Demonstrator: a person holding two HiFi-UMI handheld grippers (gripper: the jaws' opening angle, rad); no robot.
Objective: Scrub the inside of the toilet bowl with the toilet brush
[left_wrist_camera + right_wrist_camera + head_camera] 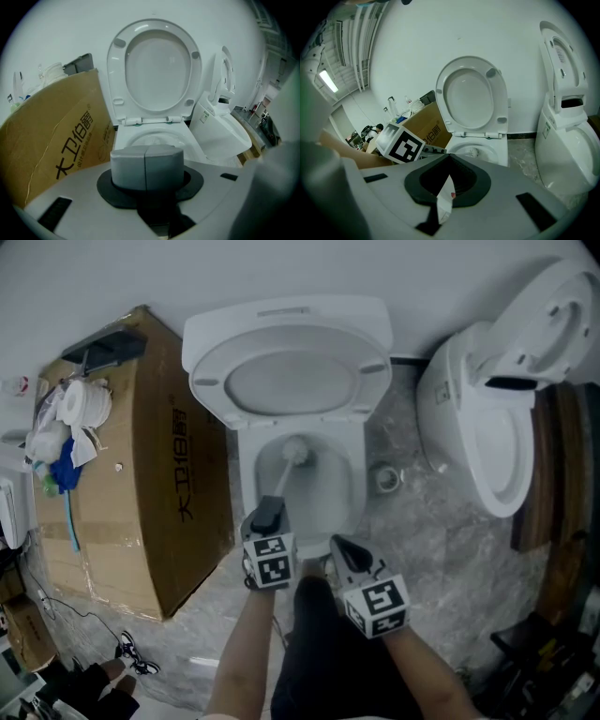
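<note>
The white ceramic toilet [354, 486] stands against the white wall [94, 277], and its oval seat and lid [291, 381] are tipped up at 12 o'clock. The white toilet brush [281, 479] slants into the bowl, with its bristle head low inside near the back. Its handle runs back to the left hand-held gripper [268, 514] at the front rim, at 6 o'clock. In the left gripper view, that gripper's grey pads [129, 166] are pressed together on the handle and hide the bowl's near edge. The right hand-held gripper [345, 554] hangs at 5 o'clock of the bowl, just beside the left one. Its own view shows only a dark hollow with a white strip [445, 197] in it, so whether it is spread cannot be told. A brown cardboard box with black print [150, 456] crowds the toilet at 9 o'clock. A white paper roll [80, 404] and blue odds and ends lie on top of it. A second white toilet [487, 427] stands at 3 o'clock. A round metal floor fitting [387, 476] sits between the two toilets on the grey marbled floor [441, 559].
</note>
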